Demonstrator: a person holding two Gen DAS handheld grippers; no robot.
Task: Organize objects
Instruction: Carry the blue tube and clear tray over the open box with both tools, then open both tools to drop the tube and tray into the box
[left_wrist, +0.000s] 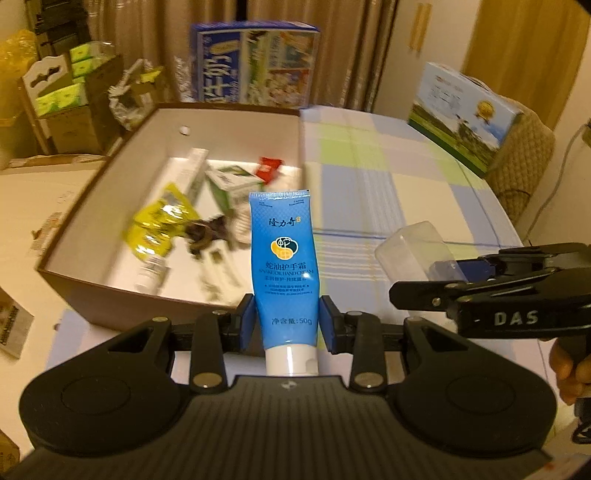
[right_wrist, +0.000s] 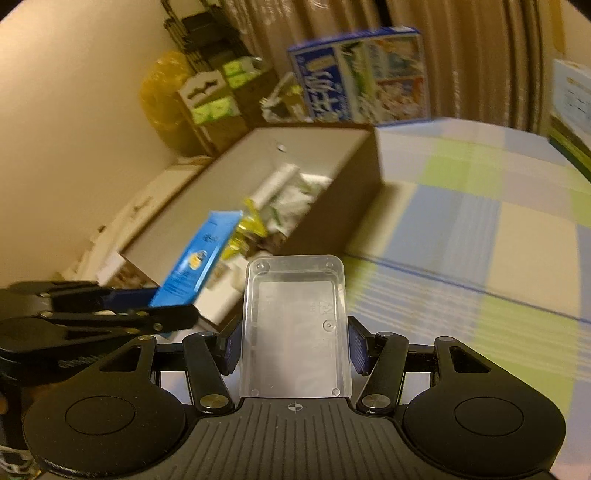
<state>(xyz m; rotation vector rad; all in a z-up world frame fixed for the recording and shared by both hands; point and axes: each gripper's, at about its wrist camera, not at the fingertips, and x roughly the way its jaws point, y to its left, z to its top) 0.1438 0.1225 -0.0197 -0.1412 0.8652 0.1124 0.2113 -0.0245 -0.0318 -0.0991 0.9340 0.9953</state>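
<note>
My left gripper (left_wrist: 287, 323) is shut on a blue hand cream tube (left_wrist: 283, 251) with a white cap, held upright just before the near edge of an open brown box (left_wrist: 85, 221). The tube also shows in the right wrist view (right_wrist: 195, 262). My right gripper (right_wrist: 294, 345) is shut on a clear plastic box (right_wrist: 295, 325), held above the checked tablecloth to the right of the brown box (right_wrist: 354, 206). In the left wrist view the right gripper (left_wrist: 436, 275) holds the clear box (left_wrist: 413, 251) at the right. The brown box holds a yellow packet (left_wrist: 159, 225), a white tube (left_wrist: 192, 170), a red packet (left_wrist: 269, 168) and other small items.
A blue milk carton box (left_wrist: 255, 62) stands behind the brown box. A second printed box (left_wrist: 465, 114) sits on a chair at the back right. Cardboard boxes with green packs (left_wrist: 62, 92) stand at the back left. The checked tablecloth (left_wrist: 388, 184) covers the table.
</note>
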